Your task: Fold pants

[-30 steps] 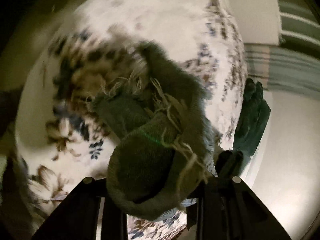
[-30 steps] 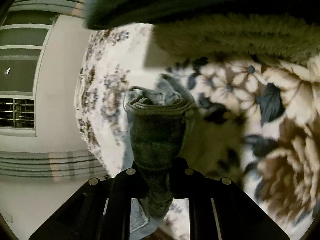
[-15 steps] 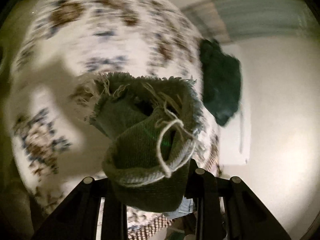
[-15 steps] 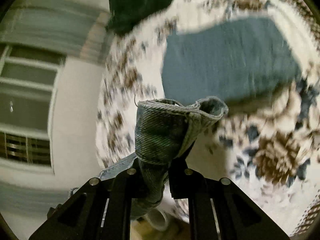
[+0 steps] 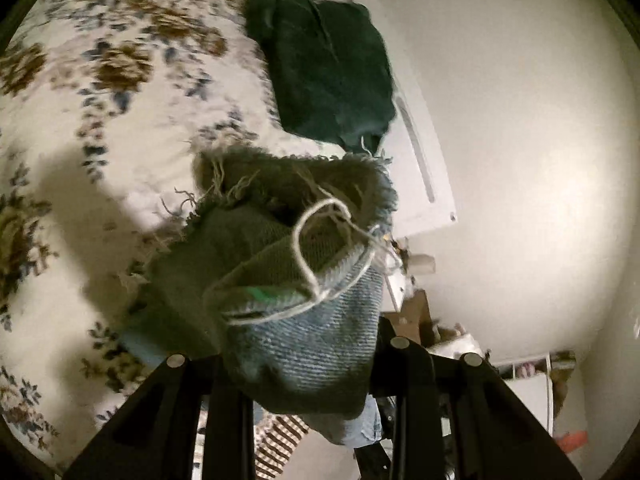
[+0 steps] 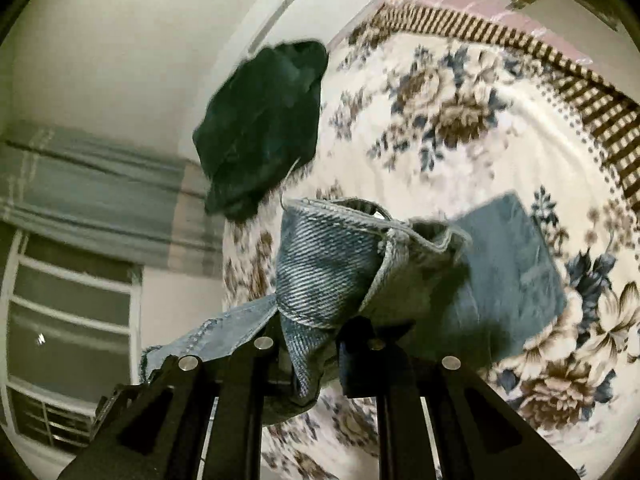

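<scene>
I hold light blue denim pants in the air above a bed with a floral cover (image 5: 80, 128). My left gripper (image 5: 304, 354) is shut on the frayed leg hem of the pants (image 5: 296, 280), with loose threads hanging off it. My right gripper (image 6: 316, 342) is shut on the stitched waistband end of the pants (image 6: 332, 268). The cloth bunches between the fingers in both views and hides the fingertips. The rest of the pants hangs below, out of sight.
A dark green garment (image 5: 328, 72) lies heaped at the bed's far edge; it also shows in the right wrist view (image 6: 264, 128). A folded blue denim piece (image 6: 516, 264) lies flat on the floral cover (image 6: 460, 120). Wall, curtain and window surround the bed.
Both grippers have lifted and swung with the pants still held. The views turned from close over the bed toward the wall and the dark green garment. The folded denim piece came into view.
</scene>
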`<state>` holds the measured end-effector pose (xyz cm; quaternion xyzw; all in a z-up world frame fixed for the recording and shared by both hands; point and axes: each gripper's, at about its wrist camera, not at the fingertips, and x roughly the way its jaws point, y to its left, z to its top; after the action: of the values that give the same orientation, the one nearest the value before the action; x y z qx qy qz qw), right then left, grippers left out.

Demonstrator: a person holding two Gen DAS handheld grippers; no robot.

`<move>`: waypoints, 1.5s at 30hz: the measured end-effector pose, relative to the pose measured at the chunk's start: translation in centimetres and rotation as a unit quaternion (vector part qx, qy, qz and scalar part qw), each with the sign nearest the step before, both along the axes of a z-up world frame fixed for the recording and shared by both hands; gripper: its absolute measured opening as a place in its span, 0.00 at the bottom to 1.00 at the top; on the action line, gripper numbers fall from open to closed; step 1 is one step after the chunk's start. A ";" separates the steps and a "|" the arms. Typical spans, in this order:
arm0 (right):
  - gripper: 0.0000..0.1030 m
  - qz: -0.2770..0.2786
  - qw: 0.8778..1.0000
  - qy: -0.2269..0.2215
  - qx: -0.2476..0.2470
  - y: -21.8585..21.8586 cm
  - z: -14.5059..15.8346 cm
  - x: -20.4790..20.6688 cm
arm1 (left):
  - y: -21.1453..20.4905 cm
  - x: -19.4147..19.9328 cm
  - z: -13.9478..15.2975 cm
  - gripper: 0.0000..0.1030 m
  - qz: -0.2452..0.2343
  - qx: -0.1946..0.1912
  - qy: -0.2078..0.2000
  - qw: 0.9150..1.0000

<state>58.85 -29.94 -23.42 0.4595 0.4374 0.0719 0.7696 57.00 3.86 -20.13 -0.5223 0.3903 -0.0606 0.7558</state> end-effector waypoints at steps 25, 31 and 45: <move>0.14 -0.055 0.996 0.069 -0.030 -5.8 -20.1 -4.6 | -6.4 1.9 -20.2 0.24 -0.129 0.045 0.107 0.985; 0.14 -0.041 0.995 0.075 -0.046 -5.0 -21.0 -6.1 | -5.6 -0.3 -21.4 0.25 -0.129 0.048 0.118 0.983; 0.30 0.001 0.982 0.138 -0.126 -4.8 -19.8 -9.1 | -6.4 -2.3 -18.2 0.49 -0.205 0.232 0.122 0.943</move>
<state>49.73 -34.71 -43.23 0.3640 0.5455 -0.0474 0.7534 54.67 -2.51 -38.34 -0.2445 0.5813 -0.0575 0.7739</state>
